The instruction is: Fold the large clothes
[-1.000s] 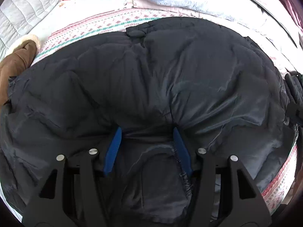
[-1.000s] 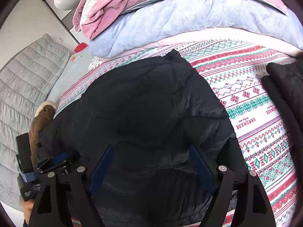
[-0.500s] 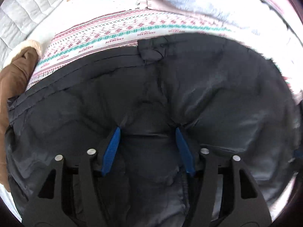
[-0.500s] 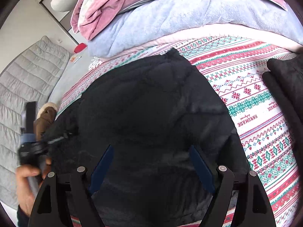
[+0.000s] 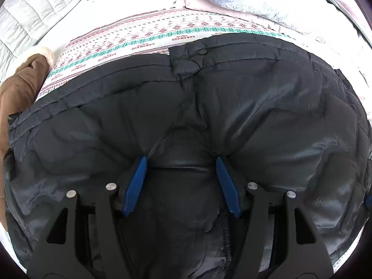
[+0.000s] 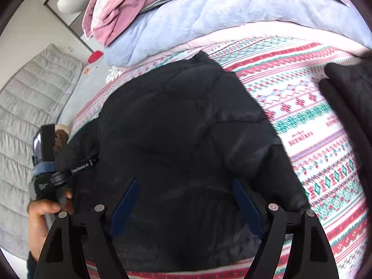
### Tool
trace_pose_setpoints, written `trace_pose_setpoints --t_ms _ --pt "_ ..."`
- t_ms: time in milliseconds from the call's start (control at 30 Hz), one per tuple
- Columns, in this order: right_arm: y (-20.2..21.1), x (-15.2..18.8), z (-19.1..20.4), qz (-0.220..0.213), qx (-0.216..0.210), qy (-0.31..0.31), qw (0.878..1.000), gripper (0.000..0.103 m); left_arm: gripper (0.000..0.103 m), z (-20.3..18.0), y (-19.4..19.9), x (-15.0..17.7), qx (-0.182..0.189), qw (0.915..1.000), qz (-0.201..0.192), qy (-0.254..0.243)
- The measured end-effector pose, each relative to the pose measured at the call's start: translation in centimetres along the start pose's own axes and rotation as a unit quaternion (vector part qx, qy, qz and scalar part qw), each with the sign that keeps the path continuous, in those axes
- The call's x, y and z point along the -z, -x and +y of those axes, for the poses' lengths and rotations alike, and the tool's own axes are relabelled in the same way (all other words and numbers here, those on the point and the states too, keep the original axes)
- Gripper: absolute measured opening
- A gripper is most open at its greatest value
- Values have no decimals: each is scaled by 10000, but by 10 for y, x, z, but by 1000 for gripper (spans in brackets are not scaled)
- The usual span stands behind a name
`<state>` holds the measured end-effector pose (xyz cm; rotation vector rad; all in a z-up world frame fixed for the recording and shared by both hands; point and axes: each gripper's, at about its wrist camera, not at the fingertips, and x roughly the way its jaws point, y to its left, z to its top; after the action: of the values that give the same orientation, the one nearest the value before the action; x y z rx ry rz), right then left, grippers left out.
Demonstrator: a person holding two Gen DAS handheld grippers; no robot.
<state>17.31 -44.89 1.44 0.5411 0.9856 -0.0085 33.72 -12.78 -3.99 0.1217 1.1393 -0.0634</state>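
While the black puffer jacket [image 5: 232, 107] lies spread on the patterned bedspread [image 5: 144, 39], woven with "HANDMADE", a fold is seen between the spread blue pads of the left gripper [image 5: 181, 162]. The right gripper [image 6: 186, 186] is held wide open over the jacket, gripping nothing. At 9 o'clock, lettering on the left gripper's strap cannot be read.

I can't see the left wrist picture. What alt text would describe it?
A puffy black jacket fills the view, spread over a patterned bedspread, with the left tool pressed into its fabric, blue fingers apart. A brown garment lies at the left edge.
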Motion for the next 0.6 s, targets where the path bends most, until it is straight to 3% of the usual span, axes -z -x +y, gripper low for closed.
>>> trace_pose_setpoints --t_ms 133,233,300,400,467,600 --pt "28 -3 -38 -321 -83 -635 9974 83 64 -2 0 2 -26 10000 -35 2" --pt "38 -3 -78 -413 436 -1338 9892 83 64 -3 1 2 -36 10000 -36 -2" --pt "38 1 -104 -274 545 -1825 9813 83 64 -3 2 3 -34 10000 -44 -5" --pt "31 11 -131 49 -42 -2399 9708 83 64 -3 2 5 -43 10000 -63 -42" --pt "14 21 -139 385 -591 -2815 9570 83 64 -3 3 5 -50 10000 -62 -47" --pt "-12 24 -125 652 -1211 -3035 9429 83 64 -3 3 5 -59 10000 -74 -31"
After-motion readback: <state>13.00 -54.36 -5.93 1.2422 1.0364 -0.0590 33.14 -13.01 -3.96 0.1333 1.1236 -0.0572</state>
